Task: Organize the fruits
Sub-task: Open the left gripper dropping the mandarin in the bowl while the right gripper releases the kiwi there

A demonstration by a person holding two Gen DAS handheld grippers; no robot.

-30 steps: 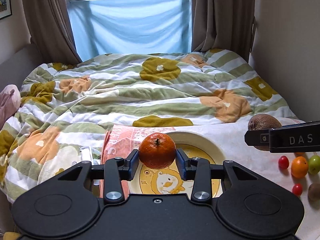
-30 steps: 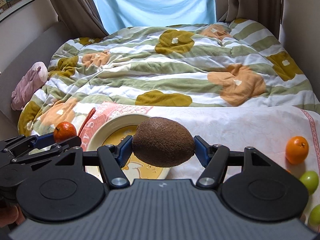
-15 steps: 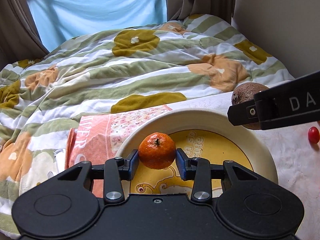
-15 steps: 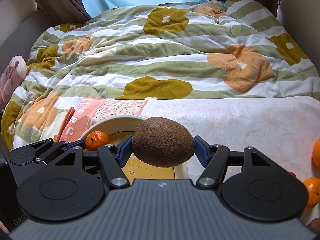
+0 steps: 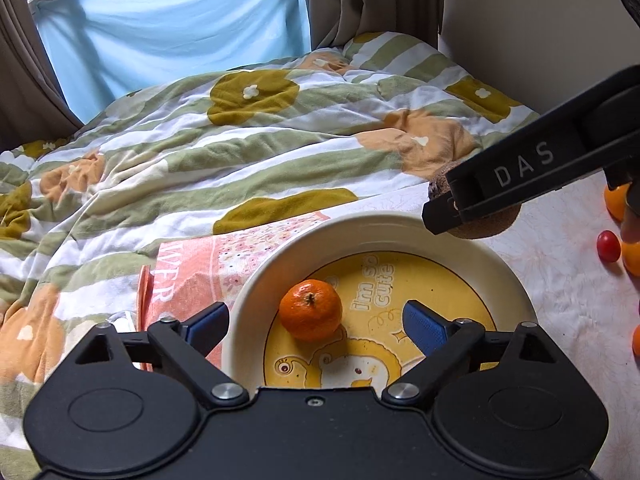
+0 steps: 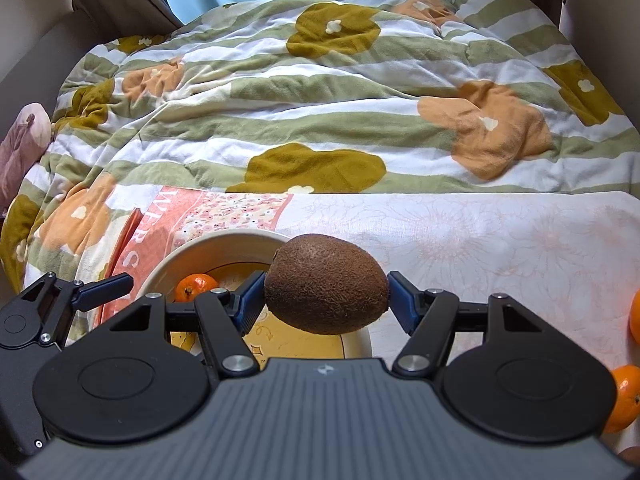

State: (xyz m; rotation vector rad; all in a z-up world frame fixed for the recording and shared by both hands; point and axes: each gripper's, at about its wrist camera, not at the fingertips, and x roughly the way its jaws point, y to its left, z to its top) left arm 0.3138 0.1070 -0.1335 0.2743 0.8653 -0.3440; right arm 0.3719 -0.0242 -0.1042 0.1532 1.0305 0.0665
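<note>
The tangerine [image 5: 310,309] is released between the just-opened left gripper [image 5: 316,322]; the kiwi [image 6: 326,284] (lengthwise, clamped) is held by the right gripper [image 6: 326,300], the bowl [image 6: 176,258] below-left.

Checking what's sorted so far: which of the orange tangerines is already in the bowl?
The tangerine lying on the bowl's yellow floor between the open left gripper's fingers. The other oranges lie on the white cloth at the right.
</note>
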